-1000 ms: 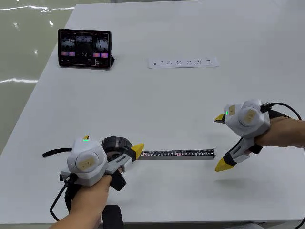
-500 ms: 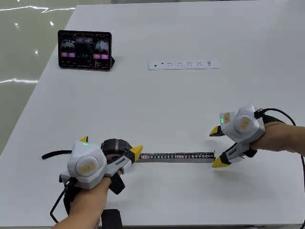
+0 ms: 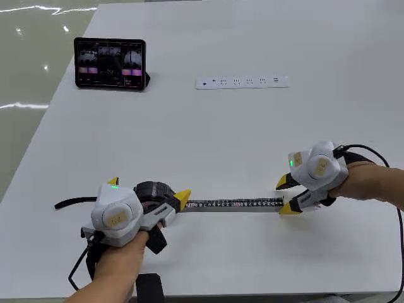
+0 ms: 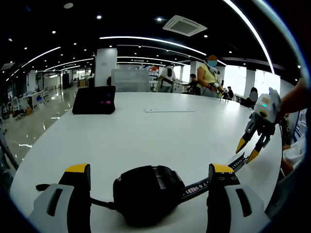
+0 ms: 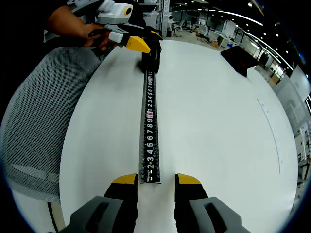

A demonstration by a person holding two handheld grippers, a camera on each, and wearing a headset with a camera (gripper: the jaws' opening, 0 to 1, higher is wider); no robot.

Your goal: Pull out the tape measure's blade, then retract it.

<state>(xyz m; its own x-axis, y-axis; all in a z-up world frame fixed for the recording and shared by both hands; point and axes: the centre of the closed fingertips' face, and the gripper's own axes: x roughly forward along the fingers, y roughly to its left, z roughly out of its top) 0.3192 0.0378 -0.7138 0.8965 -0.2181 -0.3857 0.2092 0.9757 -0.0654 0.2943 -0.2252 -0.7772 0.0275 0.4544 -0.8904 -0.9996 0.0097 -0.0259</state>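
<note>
A black tape measure case (image 3: pixel 153 191) lies near the front left of the white table (image 3: pixel 221 139). My left gripper (image 3: pixel 148 189) straddles it, open, with a small gap showing on each side of the case (image 4: pixel 148 191). The blade (image 3: pixel 233 203) runs out to the right, flat on the table. Its end hook sits between the yellow tips of my right gripper (image 3: pixel 285 196), which is open but fairly narrow. In the right gripper view the blade (image 5: pixel 149 121) runs straight away from that gripper (image 5: pixel 156 180) to the case (image 5: pixel 151 53).
A dark tablet (image 3: pixel 110 63) stands at the back left and a white power strip (image 3: pixel 242 82) lies at the back middle. The case's black strap (image 3: pixel 72 202) trails left. The table's front edge is close under both hands. A mesh chair (image 5: pixel 34 121) stands beside the table.
My right gripper has come down and left from beside the blade's end, and its jaws have narrowed around the tip. The left gripper, case and blade have stayed put.
</note>
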